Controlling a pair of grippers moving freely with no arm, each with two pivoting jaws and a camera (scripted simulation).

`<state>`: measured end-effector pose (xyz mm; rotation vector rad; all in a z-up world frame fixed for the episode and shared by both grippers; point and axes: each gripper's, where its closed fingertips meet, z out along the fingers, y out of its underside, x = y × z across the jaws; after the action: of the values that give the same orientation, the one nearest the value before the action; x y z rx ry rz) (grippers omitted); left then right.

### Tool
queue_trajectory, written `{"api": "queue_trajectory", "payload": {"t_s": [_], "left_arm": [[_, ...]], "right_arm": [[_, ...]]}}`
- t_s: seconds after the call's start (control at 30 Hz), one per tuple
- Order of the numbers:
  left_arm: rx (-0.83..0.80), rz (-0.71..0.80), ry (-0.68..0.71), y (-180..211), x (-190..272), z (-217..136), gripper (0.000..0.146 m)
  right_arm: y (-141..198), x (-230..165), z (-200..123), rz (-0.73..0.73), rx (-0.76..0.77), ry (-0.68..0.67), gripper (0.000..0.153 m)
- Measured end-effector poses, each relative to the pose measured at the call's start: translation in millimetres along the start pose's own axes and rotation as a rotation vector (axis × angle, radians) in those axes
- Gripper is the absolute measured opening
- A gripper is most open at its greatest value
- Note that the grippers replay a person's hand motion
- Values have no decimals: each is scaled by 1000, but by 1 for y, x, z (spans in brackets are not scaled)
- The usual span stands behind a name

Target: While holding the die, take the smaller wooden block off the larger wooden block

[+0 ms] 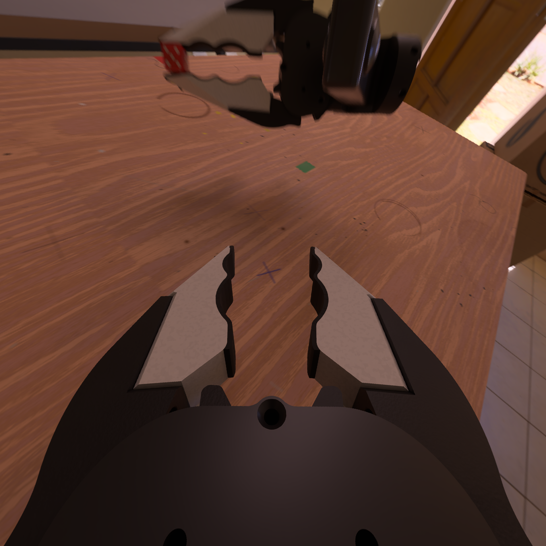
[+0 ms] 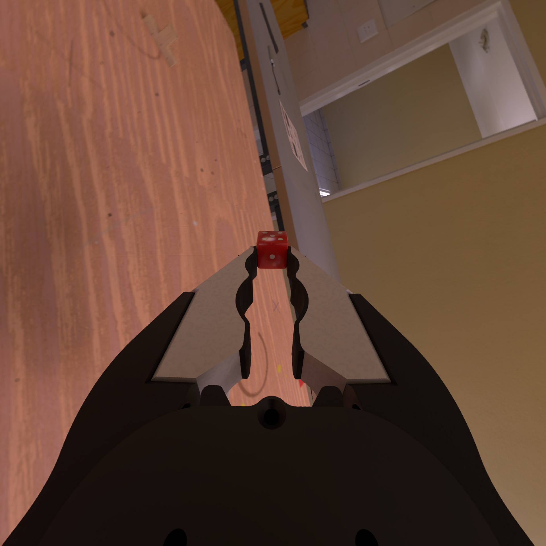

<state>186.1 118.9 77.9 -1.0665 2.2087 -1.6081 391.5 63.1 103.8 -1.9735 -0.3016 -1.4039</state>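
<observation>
My right gripper (image 2: 271,254) is shut on a red die (image 2: 272,250) with white pips, pinched between its fingertips above the wooden table (image 2: 118,177). The same gripper (image 1: 172,60) shows blurred at the top of the left wrist view, holding the die (image 1: 174,57) above the table (image 1: 147,177). My left gripper (image 1: 271,251) is open and empty, low over the table. Two pale wooden blocks (image 2: 162,40) lie crossed, the smaller across the larger, far off at the top of the right wrist view. They do not show in the left wrist view.
A small green square (image 1: 305,167) marks the table ahead of my left gripper. The table's right edge (image 1: 502,295) drops to a tiled floor (image 1: 520,413). Cardboard boxes (image 1: 529,165) stand beyond it. A grey wall panel (image 2: 283,118) runs along the table's far edge.
</observation>
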Motion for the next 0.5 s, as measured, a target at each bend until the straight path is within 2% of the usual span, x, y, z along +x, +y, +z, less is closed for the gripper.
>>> {"api": "queue_trajectory", "payload": {"t_s": [0.07, 0.17, 0.23, 0.27, 0.33, 0.5], "left_arm": [[26, 10, -63, 1, -16, -16, 50], [44, 108, -296, 1, -54, -41, 48], [65, 185, -449, 1, -73, -54, 53], [61, 215, -487, 3, -78, -57, 54], [20, 210, -525, 11, -85, -56, 54], [-3, 87, -471, 12, -88, -43, 59]], "right_arm": [[7, -20, 8, -14, 14, -14, 19], [15, -40, 10, -28, 44, -16, 19], [12, -40, 6, -75, 64, 10, 19], [9, -38, 5, -51, 89, 13, 19], [4, -35, 4, -7, 114, 11, 19], [-4, -33, 1, 28, 165, 1, 19]]}}
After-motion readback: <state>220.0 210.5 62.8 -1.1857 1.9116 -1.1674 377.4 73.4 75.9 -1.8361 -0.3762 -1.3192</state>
